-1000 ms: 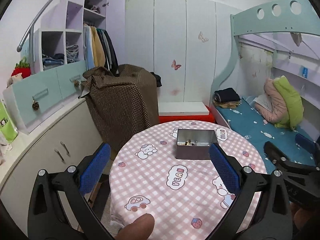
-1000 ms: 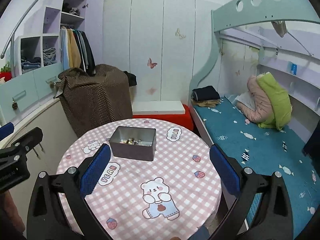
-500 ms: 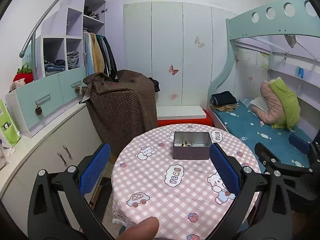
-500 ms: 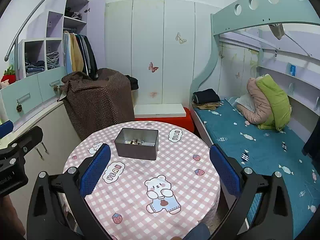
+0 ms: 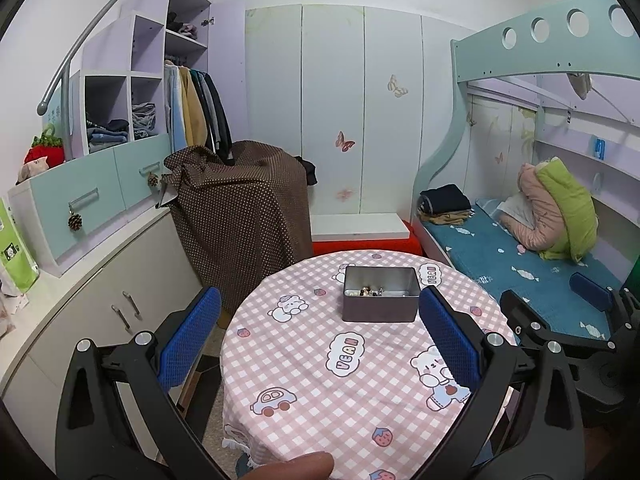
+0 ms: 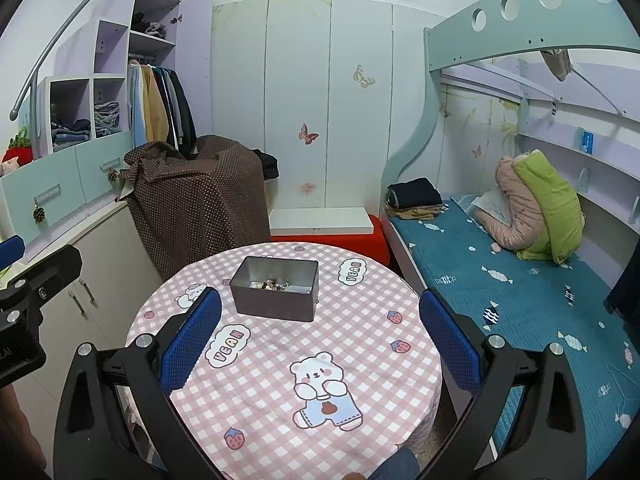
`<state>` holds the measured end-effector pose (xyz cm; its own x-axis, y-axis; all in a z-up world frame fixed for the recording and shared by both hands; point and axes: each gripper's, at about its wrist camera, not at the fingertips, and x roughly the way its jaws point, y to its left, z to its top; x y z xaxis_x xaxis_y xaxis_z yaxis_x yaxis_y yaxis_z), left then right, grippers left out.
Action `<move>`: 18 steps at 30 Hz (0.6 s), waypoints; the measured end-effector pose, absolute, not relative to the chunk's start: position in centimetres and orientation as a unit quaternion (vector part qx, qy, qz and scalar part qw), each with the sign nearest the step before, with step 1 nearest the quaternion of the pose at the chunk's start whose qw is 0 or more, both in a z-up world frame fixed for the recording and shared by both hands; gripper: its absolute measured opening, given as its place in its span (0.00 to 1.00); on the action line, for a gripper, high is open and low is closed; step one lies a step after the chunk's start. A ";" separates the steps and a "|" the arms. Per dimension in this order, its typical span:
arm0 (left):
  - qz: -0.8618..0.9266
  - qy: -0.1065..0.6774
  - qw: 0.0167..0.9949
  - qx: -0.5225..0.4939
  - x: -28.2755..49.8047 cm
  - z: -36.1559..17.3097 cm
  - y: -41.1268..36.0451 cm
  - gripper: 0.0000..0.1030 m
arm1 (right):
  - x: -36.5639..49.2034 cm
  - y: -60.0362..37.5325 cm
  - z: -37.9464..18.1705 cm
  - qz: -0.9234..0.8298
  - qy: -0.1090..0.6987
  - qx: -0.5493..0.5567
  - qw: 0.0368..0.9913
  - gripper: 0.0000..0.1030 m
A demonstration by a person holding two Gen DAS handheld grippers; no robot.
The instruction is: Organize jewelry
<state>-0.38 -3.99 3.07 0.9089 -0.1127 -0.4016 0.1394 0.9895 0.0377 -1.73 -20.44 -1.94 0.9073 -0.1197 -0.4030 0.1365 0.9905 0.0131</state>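
Note:
A grey metal tin (image 5: 380,295) stands open on the far half of the round table (image 5: 320,364) with its pink checked cloth. Small pieces of jewelry (image 5: 370,291) lie in the tin's bottom. The tin also shows in the right wrist view (image 6: 275,289), with the jewelry (image 6: 272,284) inside. My left gripper (image 5: 318,344) is open and empty, held above the table's near side, well short of the tin. My right gripper (image 6: 320,344) is open and empty, also back from the tin. The right gripper's body shows at the left view's right edge (image 5: 560,332).
A white cabinet with drawers (image 5: 88,280) runs along the left. A brown dotted cloth (image 5: 240,204) covers something behind the table. A red bench (image 5: 364,246) stands behind the table, and a bunk bed with a teal mattress (image 5: 532,264) stands to the right.
Both grippers have drawn back and risen from the table, so the tin looks smaller and more of the room shows. The jaws stay open.

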 end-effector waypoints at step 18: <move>-0.068 0.205 0.976 0.031 -0.4 3.1 -4.0 0.96 | -1.7 -20.4 -1.7 -0.064 0.200 0.018 0.977 0.93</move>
